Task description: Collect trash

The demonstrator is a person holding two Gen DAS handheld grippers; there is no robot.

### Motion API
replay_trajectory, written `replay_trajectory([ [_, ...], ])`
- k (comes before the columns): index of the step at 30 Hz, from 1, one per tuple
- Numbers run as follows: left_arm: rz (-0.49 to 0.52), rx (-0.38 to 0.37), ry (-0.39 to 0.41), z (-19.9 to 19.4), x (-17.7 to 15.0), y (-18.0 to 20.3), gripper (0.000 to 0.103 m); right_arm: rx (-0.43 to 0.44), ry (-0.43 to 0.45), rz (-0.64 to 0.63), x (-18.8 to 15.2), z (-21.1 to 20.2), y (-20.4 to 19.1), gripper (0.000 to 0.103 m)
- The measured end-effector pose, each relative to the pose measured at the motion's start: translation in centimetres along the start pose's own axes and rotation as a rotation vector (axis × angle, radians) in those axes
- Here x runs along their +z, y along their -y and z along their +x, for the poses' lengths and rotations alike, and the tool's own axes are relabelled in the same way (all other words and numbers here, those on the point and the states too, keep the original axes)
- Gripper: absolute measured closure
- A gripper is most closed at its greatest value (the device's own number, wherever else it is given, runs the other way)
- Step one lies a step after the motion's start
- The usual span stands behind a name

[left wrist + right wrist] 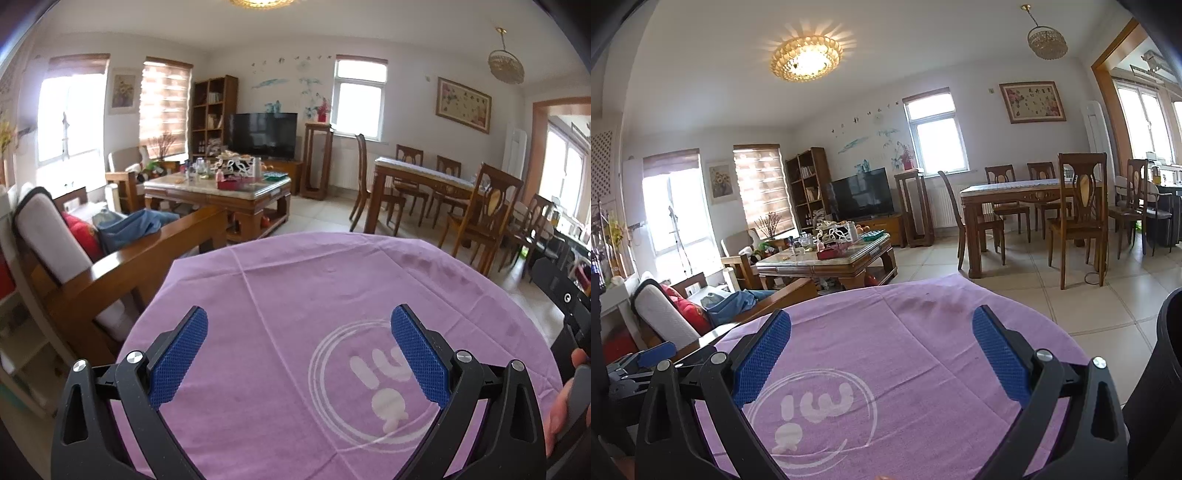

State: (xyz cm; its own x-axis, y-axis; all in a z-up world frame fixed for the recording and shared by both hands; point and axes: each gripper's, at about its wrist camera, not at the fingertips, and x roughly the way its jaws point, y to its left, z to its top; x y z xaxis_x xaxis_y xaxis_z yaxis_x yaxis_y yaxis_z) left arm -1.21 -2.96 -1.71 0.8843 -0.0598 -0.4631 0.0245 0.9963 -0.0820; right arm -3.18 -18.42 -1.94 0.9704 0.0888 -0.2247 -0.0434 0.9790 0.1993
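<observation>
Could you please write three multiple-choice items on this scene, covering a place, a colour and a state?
1. Where is the white logo printed?
A. On the cloth
B. On the floor
C. On the television

2. What colour is the tablecloth?
A. Green
B. Purple
C. Yellow

3. How is the left hand-held gripper?
A. Shut on a cup
B. Shut, empty
C. Open, empty

Key: 1 A, the circled mark lies on the cloth between the fingers. 2 B, the cloth is purple in both views. 3 C, its blue pads stand wide apart with only cloth between; the right hand-held gripper is alike.
</observation>
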Motion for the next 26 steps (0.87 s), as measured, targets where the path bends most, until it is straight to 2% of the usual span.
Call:
replay_trajectory([
  [18,0.030,0.020,0.024,-0.72,-0.62,0.72,0.005,0.000,0.001,0.003,-0.02,0.06,0.07,0.005],
  [26,0.013,0.016,0.013,-0.59,-0.56,0.30,0.005,0.001,0.001,0.001,-0.16,0.07,0.19,0.005],
])
